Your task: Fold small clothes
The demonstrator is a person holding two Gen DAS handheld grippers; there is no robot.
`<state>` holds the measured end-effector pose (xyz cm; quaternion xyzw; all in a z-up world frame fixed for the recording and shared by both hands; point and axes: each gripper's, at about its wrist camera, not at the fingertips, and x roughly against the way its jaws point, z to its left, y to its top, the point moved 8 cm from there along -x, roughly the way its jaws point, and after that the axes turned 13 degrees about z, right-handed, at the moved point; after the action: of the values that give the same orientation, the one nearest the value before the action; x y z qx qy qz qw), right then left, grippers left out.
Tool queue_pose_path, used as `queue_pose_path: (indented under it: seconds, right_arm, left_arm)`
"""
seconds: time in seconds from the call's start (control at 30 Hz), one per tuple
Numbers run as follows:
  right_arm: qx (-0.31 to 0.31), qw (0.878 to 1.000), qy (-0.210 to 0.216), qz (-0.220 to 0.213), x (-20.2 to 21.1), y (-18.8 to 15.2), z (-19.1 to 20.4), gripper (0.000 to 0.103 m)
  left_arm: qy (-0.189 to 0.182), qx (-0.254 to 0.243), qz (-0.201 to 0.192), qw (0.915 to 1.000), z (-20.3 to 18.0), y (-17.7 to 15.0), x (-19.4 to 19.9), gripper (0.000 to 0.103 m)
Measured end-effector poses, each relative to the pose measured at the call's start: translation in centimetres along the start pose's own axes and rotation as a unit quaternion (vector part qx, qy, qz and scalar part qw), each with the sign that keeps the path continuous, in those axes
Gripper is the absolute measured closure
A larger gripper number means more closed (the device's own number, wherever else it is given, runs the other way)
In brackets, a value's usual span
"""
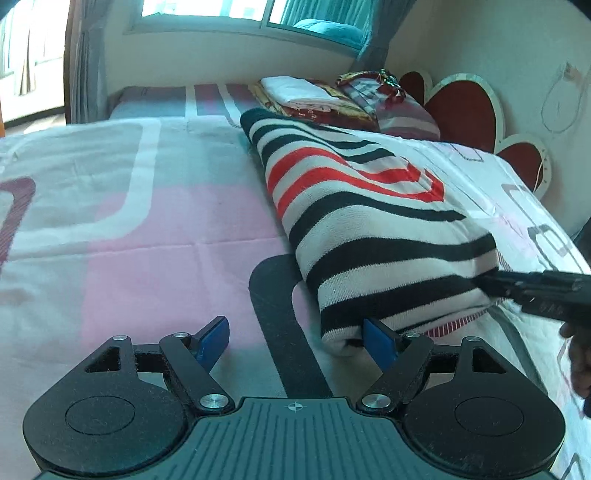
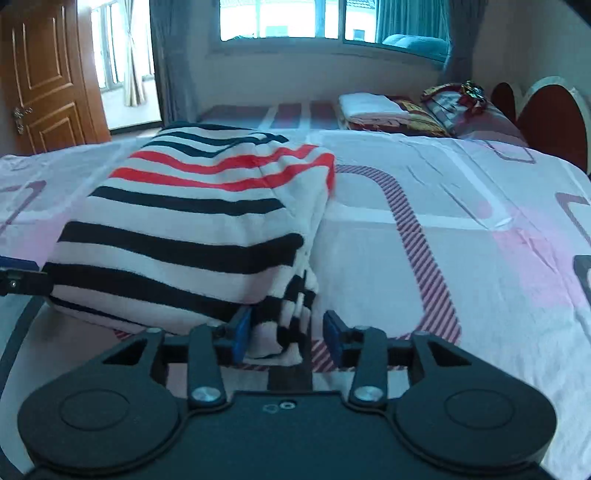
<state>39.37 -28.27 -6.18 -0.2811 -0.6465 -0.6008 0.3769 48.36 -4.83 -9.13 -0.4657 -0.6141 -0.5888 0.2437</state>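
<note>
A folded knit garment with black, white and red stripes [image 1: 354,218] lies on the bed; it also shows in the right wrist view [image 2: 192,229]. My left gripper [image 1: 295,338] is open at the garment's near left corner, its right blue pad [image 1: 378,341] touching the fabric edge. My right gripper [image 2: 286,334] is open, its blue pads on either side of the garment's near right corner. The right gripper also shows at the right edge of the left wrist view [image 1: 535,291]. The left gripper's tip shows at the left edge of the right wrist view [image 2: 18,280].
The bed has a pink, white and grey patterned sheet [image 1: 129,221]. A stack of folded cloths and pillows [image 1: 317,99] lies at the bed's far end by a red heart headboard [image 1: 469,107]. A wooden door [image 2: 44,74] and window [image 2: 280,18] are behind.
</note>
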Motion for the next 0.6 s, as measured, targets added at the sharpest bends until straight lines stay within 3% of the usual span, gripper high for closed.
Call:
queue_pose_path:
  seconds: [0.1,0.23,0.33,0.37,0.43,0.5,0.53,0.6]
  right_arm:
    - [-0.020,1.000,0.017,-0.009,1.2,0.0,-0.5,0.059]
    - [-0.038,0.997,0.056,-0.043,2.9,0.5,-0.9,0.043]
    - [-0.084,0.990,0.098,-0.054,3.8,1.2,-2.7,0.040]
    - [-0.106,0.986,0.115,-0.052,3.7,1.6,-3.5,0.038]
    - [-0.139,0.979,0.144,-0.034,3.2,2.4,-4.7,0.036]
    - [-0.173,0.974,0.148,0.015,1.4,3.3,-5.9,0.035]
    - [-0.198,0.964,0.174,0.042,0.2,3.9,-6.4,0.035]
    - [-0.239,0.939,0.240,0.051,-1.1,4.9,-7.1,0.035]
  left_arm:
    - [0.010,-0.014,-0.010,0.9998,-0.2,0.3,1.4,0.024]
    - [0.009,-0.023,-0.025,0.9994,-0.1,1.4,2.6,0.024]
    - [-0.014,-0.011,-0.031,0.9994,0.4,2.8,2.7,0.024]
    - [-0.031,0.000,-0.032,0.9990,0.6,3.3,2.6,0.024]
    - [-0.099,0.040,-0.022,0.9940,1.3,4.5,1.6,0.024]
    - [-0.194,0.119,0.005,0.9738,2.5,5.5,-0.4,0.024]
    - [-0.219,0.139,0.014,0.9656,2.8,5.8,-1.2,0.024]
    - [-0.230,0.149,0.027,0.9614,3.3,6.7,-2.5,0.024]
